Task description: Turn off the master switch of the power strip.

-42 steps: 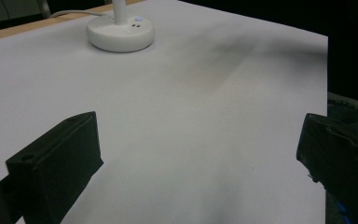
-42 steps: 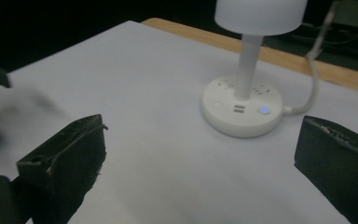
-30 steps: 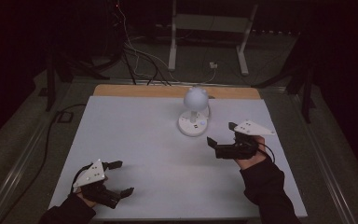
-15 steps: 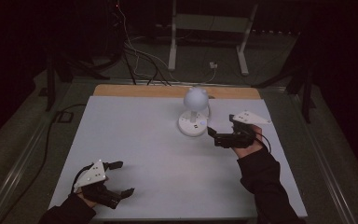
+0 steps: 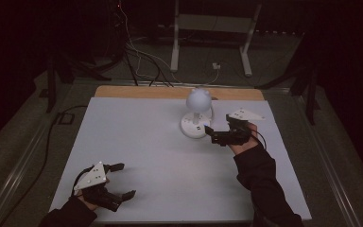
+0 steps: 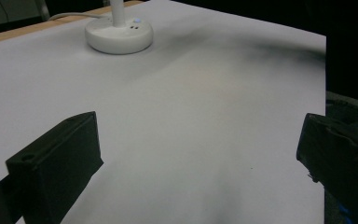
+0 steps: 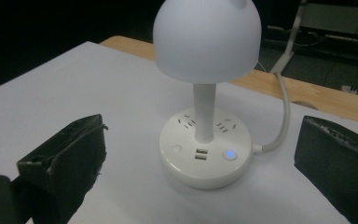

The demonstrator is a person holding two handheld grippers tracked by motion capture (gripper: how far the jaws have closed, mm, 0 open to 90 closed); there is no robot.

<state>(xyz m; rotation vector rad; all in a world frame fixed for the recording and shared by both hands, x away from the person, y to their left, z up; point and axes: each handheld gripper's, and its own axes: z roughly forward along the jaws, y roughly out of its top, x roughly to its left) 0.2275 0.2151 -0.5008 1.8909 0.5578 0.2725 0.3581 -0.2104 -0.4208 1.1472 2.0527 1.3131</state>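
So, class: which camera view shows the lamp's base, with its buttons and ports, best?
The right gripper view: the lamp base sits close, showing sockets, USB ports and a lit blue button. The left gripper view shows the base small and far. The high view shows it tiny beside the right claw.

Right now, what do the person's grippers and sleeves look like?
Both the left gripper and the right gripper are black with two blocky jaws, each topped by a grey three-cornered plate. A thin dark cable trails from each. The person wears dark long sleeves.
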